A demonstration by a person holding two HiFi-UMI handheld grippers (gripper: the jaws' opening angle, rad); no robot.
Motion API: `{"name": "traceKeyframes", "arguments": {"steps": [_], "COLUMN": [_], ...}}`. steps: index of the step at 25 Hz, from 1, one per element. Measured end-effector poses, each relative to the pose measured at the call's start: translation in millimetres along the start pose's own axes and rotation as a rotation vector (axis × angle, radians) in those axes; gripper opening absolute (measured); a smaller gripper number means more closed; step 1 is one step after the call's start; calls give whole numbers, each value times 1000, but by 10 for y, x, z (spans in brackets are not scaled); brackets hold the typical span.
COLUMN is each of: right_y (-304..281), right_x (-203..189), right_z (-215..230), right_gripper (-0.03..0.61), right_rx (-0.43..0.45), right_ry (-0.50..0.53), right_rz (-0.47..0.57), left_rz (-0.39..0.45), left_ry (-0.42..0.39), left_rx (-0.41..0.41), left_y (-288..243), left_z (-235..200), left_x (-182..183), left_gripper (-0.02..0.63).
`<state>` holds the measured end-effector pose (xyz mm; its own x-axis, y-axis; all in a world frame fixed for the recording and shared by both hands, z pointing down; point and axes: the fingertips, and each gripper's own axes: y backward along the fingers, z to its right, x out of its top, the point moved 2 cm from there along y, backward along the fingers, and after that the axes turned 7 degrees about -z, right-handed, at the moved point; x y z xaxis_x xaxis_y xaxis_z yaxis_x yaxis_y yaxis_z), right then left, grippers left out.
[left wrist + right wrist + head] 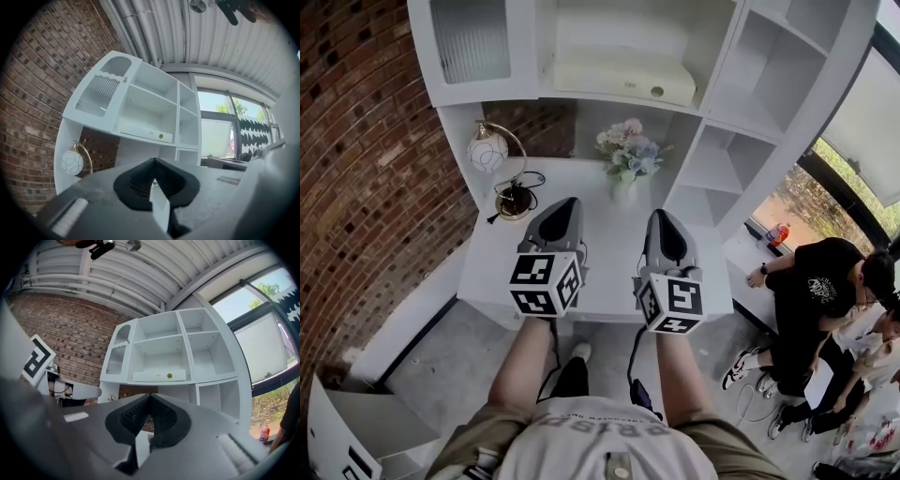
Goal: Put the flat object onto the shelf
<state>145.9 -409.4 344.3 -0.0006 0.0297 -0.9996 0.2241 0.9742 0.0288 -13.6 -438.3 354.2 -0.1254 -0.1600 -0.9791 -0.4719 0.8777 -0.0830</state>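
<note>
A globe lamp [488, 150] stands at the left of the white desk [605, 248], and next to it the left gripper [566, 202] hovers with jaws pressed together on nothing. The flat white object [623, 77] lies in the wide middle compartment of the shelf [727, 70], above a vase of flowers [628, 155]. The right gripper [662, 216], just beside the left, is likewise closed and empty
</note>
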Motion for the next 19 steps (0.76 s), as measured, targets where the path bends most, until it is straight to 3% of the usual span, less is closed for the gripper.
{"name": "traceKeyframes", "arguments": {"steps": [14,19], "right_y": [-48,-35], "right_x": [-22,-14], "right_z": [82,106], "right_gripper": [3,3], "right_rx": [4,7], "right_ry": [15,20], "right_rz": [9,10], "left_rz": [3,-6], "left_ry": [-34,0], "left_rx": [1,-15], "left_y": [-108,-147], "left_z": [48,78], "left_x": [34,-5], "left_gripper": [6,6]}}
